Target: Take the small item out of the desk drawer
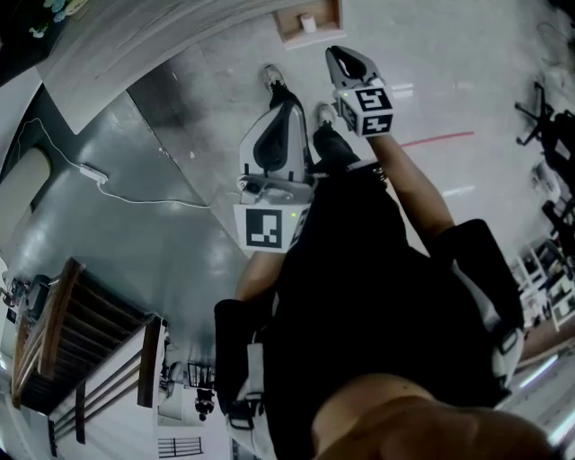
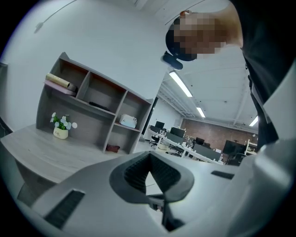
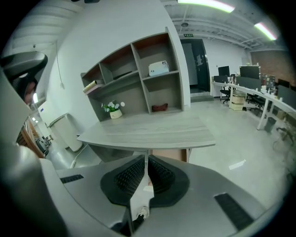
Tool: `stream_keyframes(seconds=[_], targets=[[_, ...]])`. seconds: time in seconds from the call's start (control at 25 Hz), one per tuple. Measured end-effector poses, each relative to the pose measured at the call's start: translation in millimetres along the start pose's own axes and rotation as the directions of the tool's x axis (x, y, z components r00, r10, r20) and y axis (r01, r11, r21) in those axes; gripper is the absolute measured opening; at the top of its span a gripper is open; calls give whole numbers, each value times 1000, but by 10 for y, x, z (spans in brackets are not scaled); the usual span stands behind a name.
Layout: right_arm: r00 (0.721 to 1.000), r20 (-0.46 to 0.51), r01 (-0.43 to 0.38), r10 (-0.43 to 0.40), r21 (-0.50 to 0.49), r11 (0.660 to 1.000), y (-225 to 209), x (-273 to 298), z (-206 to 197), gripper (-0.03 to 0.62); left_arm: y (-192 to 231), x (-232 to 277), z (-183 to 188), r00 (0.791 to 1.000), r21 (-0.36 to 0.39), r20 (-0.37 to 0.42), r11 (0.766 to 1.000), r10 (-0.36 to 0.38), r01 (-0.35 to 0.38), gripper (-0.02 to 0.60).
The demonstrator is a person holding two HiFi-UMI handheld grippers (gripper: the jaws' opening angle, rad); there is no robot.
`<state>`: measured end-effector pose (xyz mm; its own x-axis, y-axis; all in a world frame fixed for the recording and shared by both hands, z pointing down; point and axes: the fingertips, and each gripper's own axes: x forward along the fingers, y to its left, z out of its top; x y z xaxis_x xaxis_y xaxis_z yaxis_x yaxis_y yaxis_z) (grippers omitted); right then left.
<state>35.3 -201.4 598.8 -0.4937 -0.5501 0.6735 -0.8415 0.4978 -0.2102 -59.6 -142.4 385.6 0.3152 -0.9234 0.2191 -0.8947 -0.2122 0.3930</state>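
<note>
A: Tool state?

B: Your right gripper (image 3: 146, 158) is closed, pads together, nothing between them. Your left gripper (image 2: 149, 154) is the same: tips meet, empty.

A: Where's the item?

B: In the head view the drawer (image 1: 289, 32) is open at the top of frame, and the small white item (image 1: 308, 22) sits inside it, untouched.

A: How close am I?

B: Your right gripper's tip points at the drawer and is near it, not touching. Your left one is held lower, closer to your body, over the floor.

A: Desk?

B: The desk (image 3: 148, 130) is straight ahead in the right gripper view, shelf unit (image 3: 138, 76) behind it.
</note>
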Motion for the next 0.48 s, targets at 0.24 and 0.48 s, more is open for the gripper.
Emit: stream_keyframes(seconds=[0.24, 0.48], targets=[[994, -103, 22, -25, -27, 999, -210, 510, -447, 53, 85, 41, -84, 1000, -26, -15, 1000, 10, -11, -3], [980, -191, 51, -59, -46, 998, -394, 995, -754, 85, 155, 50, -128, 1000, -49, -23, 999, 12, -13, -3]])
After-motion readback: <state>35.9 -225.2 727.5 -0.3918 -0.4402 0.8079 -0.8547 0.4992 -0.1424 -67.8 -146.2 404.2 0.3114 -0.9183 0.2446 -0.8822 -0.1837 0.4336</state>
